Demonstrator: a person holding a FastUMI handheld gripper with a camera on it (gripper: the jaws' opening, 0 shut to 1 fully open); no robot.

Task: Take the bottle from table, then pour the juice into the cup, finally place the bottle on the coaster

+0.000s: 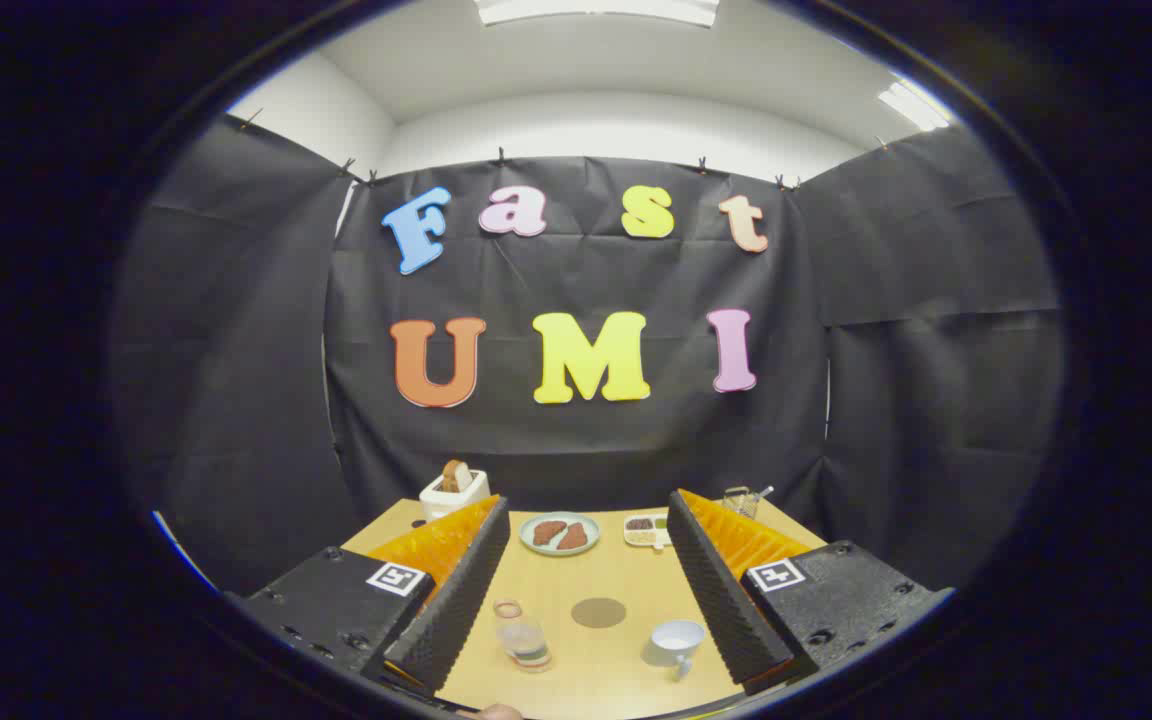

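Our fingers [586,590] are spread wide above the table [586,670], so we should descend squarely over the bottle [523,637], left of the coaster [598,612], avoiding the cup [675,642].

Bottle [523,640]: one, between the fingers.
Cup [674,643]: one, white.
Coaster [598,612]: one, round and brown.
Plate [560,533]: one, with two brown pieces of food on it.
Small tray [646,531]: one, with little bits of food.
Toaster [453,492]: one, with one slice of bread in it.
Glass [740,500]: one, at the back.
Gripper [586,580]: one, with two fingers spread wide apart.
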